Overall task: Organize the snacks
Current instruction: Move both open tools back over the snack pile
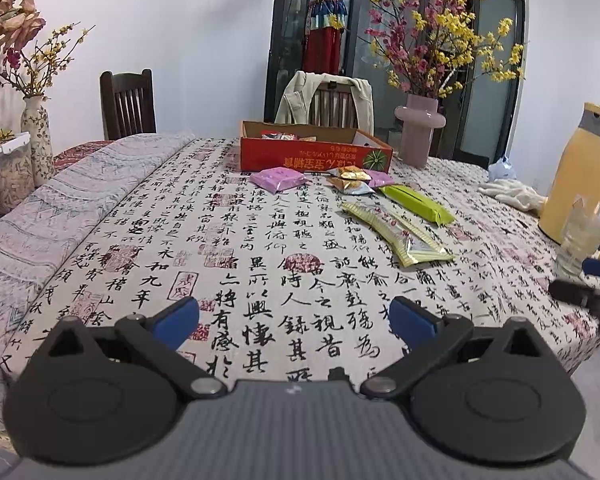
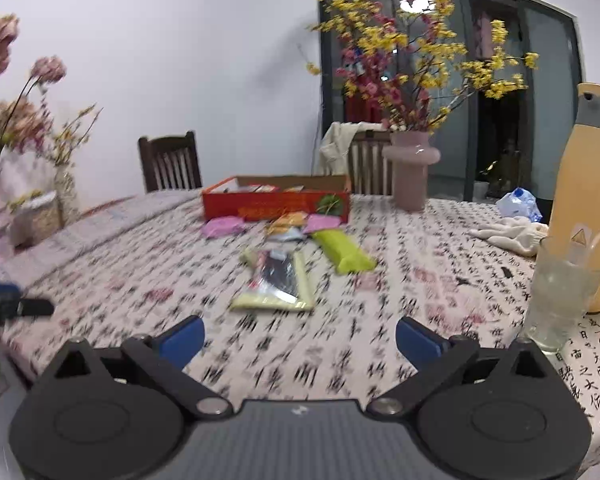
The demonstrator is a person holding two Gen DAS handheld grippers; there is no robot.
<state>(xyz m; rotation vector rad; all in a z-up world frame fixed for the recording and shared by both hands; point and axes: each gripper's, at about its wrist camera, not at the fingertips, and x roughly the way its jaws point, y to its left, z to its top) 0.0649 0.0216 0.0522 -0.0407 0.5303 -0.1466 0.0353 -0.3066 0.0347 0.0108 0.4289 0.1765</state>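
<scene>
While both our grippers hover low over the calligraphy tablecloth [image 1: 260,240], our left gripper [image 1: 296,318] spreads wide, empty. Ahead lie a purple packet [image 1: 278,179], a red cardboard box [image 1: 316,154] holding snacks, and green packets [image 1: 418,204]. Our right gripper [image 2: 300,338] gapes, gripping nothing.

1 red box [image 1: 312,156], approx 6 loose snack packs [image 1: 278,179], 3 vases [image 1: 418,134], 2 chairs [image 1: 127,102].
</scene>
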